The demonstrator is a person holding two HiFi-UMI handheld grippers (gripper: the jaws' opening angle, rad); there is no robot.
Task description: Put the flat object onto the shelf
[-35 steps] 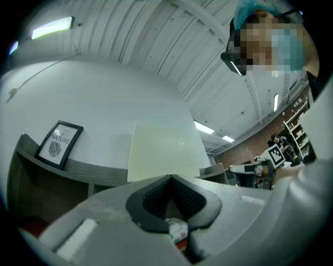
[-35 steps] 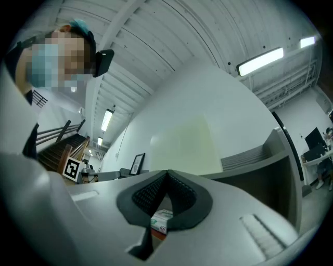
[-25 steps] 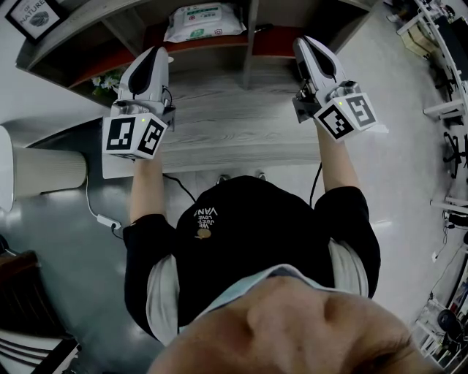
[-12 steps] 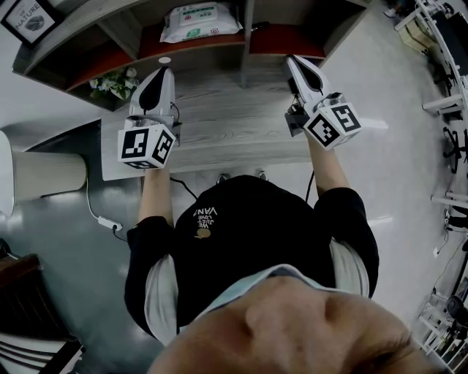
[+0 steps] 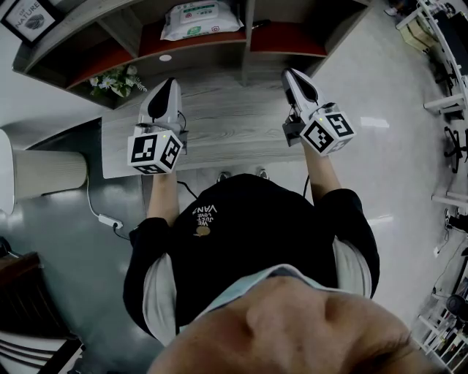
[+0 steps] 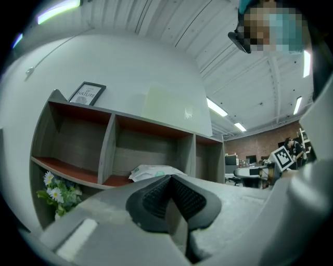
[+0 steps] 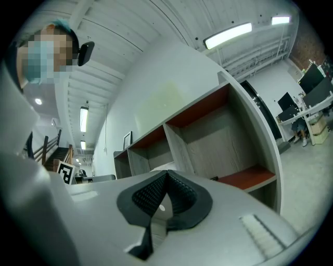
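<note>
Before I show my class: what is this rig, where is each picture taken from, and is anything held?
No robot: a person holds a two-jawed tool in each hand. One picture looks down from a camera on the person's head; the other two come from cameras on the left gripper and right gripper, looking along their jaws. Both pairs of jaws are shut, holding nothing. Below them is a wooden table; behind it, a shelf with a flat white packet in its middle compartment.

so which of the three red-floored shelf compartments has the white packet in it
The middle compartment: the flat white plastic packet lies on its red floor, between the two dividers. The side compartments hold no packet.
</note>
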